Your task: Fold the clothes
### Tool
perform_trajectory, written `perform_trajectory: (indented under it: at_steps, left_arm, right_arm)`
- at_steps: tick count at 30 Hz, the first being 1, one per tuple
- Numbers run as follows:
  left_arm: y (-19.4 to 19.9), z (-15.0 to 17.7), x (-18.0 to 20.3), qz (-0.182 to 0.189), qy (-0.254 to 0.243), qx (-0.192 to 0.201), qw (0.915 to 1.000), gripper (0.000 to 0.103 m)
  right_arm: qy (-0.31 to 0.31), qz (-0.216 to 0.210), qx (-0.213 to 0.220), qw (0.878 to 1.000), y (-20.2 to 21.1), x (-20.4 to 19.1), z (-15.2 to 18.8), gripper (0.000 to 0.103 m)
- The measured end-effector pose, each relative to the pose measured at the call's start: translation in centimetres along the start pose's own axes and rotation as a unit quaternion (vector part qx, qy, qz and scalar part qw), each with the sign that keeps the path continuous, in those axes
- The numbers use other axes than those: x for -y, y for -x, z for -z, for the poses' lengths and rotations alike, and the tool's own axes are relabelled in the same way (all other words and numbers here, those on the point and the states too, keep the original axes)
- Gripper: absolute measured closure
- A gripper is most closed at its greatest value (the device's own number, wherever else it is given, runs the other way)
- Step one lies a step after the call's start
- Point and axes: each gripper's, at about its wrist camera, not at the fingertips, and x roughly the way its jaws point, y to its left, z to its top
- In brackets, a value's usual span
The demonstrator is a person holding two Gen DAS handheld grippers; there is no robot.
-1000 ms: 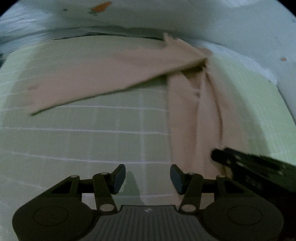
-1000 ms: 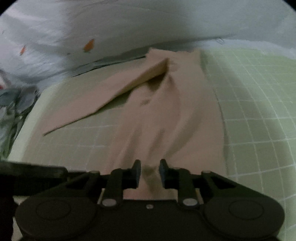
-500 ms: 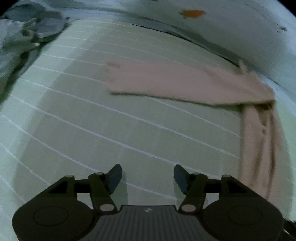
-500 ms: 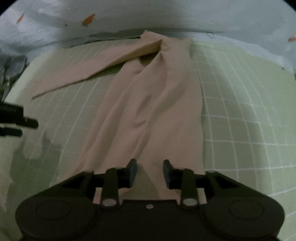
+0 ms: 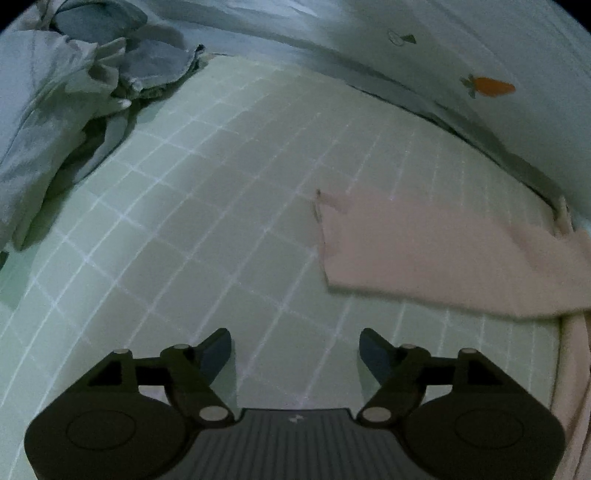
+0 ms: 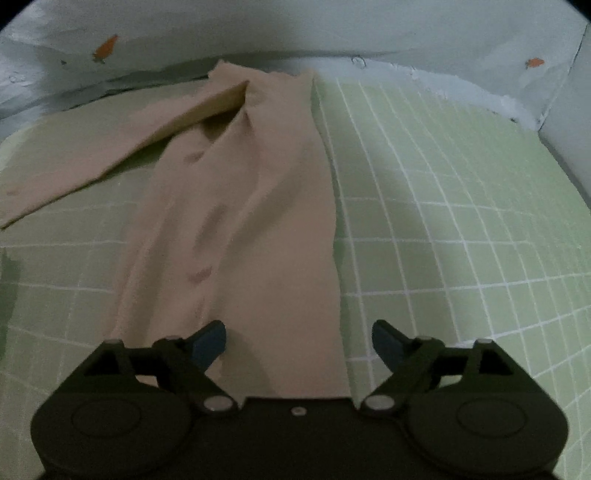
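A tan buttoned shirt (image 6: 255, 206) lies lengthwise on the green grid mat (image 6: 443, 221), its body folded narrow and one sleeve (image 6: 110, 162) stretched out to the left. My right gripper (image 6: 298, 341) hovers over the shirt's near hem, its jaws opening wide, the cloth below them but not pinched. In the left wrist view the sleeve (image 5: 436, 254) lies flat at the right, cuff end toward the middle. My left gripper (image 5: 295, 350) hangs over bare mat (image 5: 221, 221) to the lower left of the cuff, jaws opening, nothing between them.
A heap of grey-blue clothes (image 5: 74, 96) sits at the mat's far left corner. White sheeting with small orange carrot prints (image 5: 491, 86) rises behind the mat like a wall (image 6: 332, 33).
The right gripper's jaws have spread from nearly shut to wide and let go of the hem. The left gripper swung left off the shirt body toward the sleeve cuff, its jaws widening.
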Motion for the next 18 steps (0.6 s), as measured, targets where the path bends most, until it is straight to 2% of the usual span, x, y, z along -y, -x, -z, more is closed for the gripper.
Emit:
perform_trajectory:
  at_steps: [6,11,15,16,17,18]
  left_arm:
    - [-1.4,-1.8,0.5,0.002,0.022,0.016,0.9996,0.019]
    - [-2.1,-2.7,1.0,0.001,0.051,0.037,0.998,0.015]
    - [-2.5,-3.2,1.6,-0.003,0.048,0.048,0.9977,0.018]
    - [-2.6,-3.2,1.8,-0.005,0.045,0.053,0.9976,0.03]
    - [-2.5,-3.2,2.1,-0.008,0.038,0.058,0.9975,0.055]
    - [-2.4,-3.2,2.4,-0.007,0.028,0.06,0.9977,0.071]
  right_arm:
    - [0.002,0.009,-0.012,1.0,-1.1,0.2,-0.7,0.001]
    - [-0.007,-0.001,-0.021,1.0,-2.0,0.5,-1.4,0.0]
    - [-0.023,-0.016,-0.025,0.999,-2.3,0.9,-1.4,0.0]
    - [-0.025,-0.019,-0.026,0.999,-2.3,0.9,-1.5,0.0]
    - [-0.025,-0.021,-0.027,0.999,-2.4,1.0,-1.5,0.0]
    - [-0.024,-0.022,-0.027,0.999,-2.4,1.0,-1.5,0.0]
